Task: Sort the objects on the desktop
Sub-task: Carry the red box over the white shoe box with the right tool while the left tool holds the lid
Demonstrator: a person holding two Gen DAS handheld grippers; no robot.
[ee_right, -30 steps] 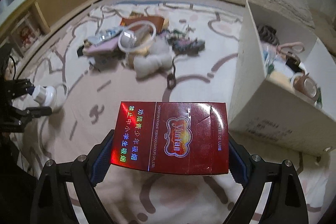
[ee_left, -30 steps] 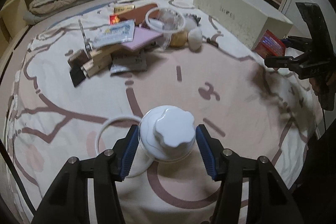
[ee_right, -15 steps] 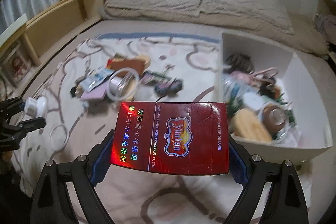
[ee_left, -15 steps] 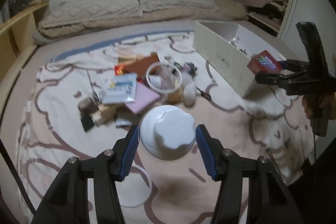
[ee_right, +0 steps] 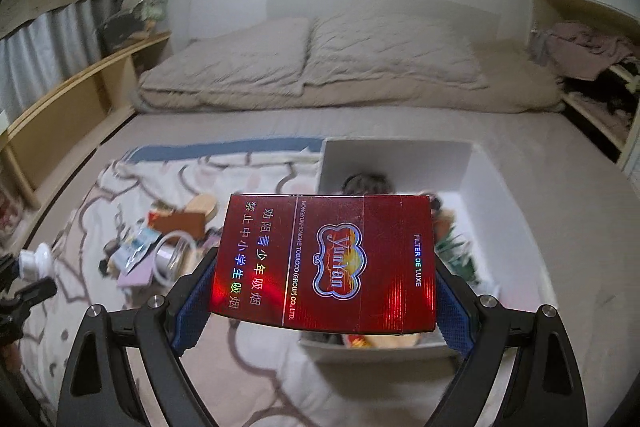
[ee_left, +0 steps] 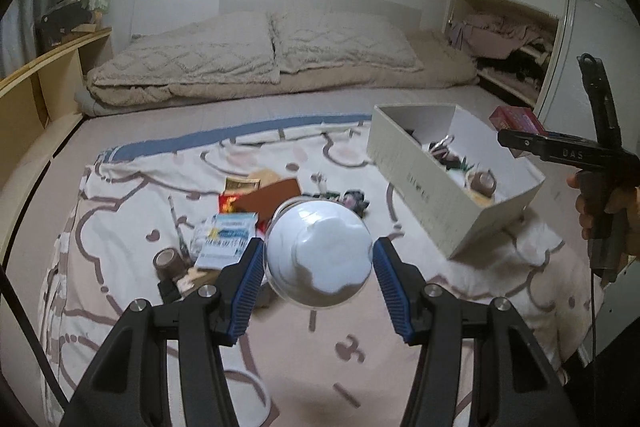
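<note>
Blue-padded fingers of the left gripper (ee_left: pixel 319 281) clamp a white jar (ee_left: pixel 318 253) by its sides, its scalloped lid facing the camera, held up off the patterned blanket (ee_left: pixel 400 347). Beyond the jar and slightly to its left lies the loose pile still on the blanket: a blue-and-white packet (ee_left: pixel 229 241), a brown tape roll (ee_left: pixel 168 261), a brown wallet-like flat piece (ee_left: pixel 270 199) and a red-orange pack (ee_left: pixel 228 203) partly under it. Ahead and to the right of this gripper stands the open white box (ee_left: pixel 424 187), already holding several small things, among them another tape roll (ee_left: pixel 484 182). Further right a hand (ee_left: pixel 596 207) grips the handle of the right gripper (ee_right: pixel 320 291), which the right wrist view shows closed on a red cigarette pack (ee_right: pixel 326 263); the pack lies flat between the pads, printed face up, and the fingers stand wide to span it. Directly ahead of and below that pack is the white box, its near wall just under the pack's front edge, so the pack hangs over the box's near end. Off to the left of the right gripper the pile shows blurred, with a clear round tub (ee_right: pixel 172 255) and a pink flat card (ee_right: pixel 136 277) among it, and at the far left edge the left gripper with its white jar.
</note>
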